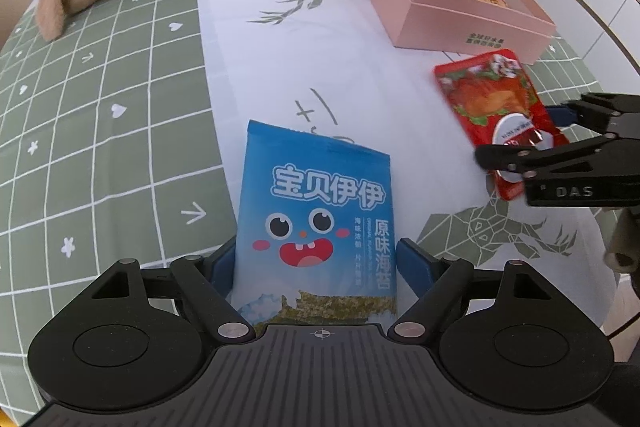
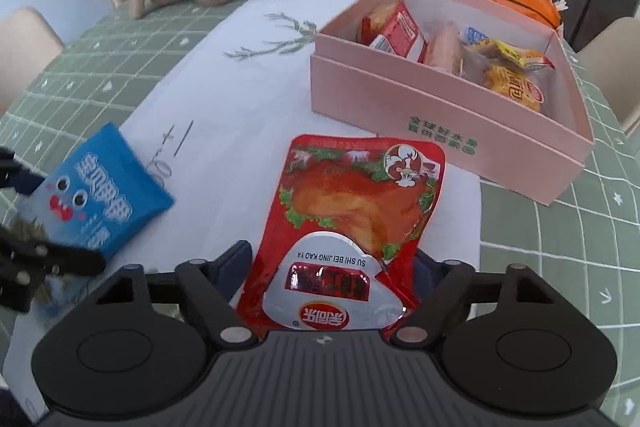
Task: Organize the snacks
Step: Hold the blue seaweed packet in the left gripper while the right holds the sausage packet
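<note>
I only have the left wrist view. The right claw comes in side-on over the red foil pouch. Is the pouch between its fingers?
Observer: Yes, the red foil pouch lies between the right claw's fingers; I cannot tell whether they press it.
Operator: Any lettering on its near end?
Observer: Its white panel reads SU SHI BEI JING KAO YA.
Operator: What's at the pink cardboard box's far end?
Observer: In the pink cardboard box, a red-and-white packet stands tilted.
</note>
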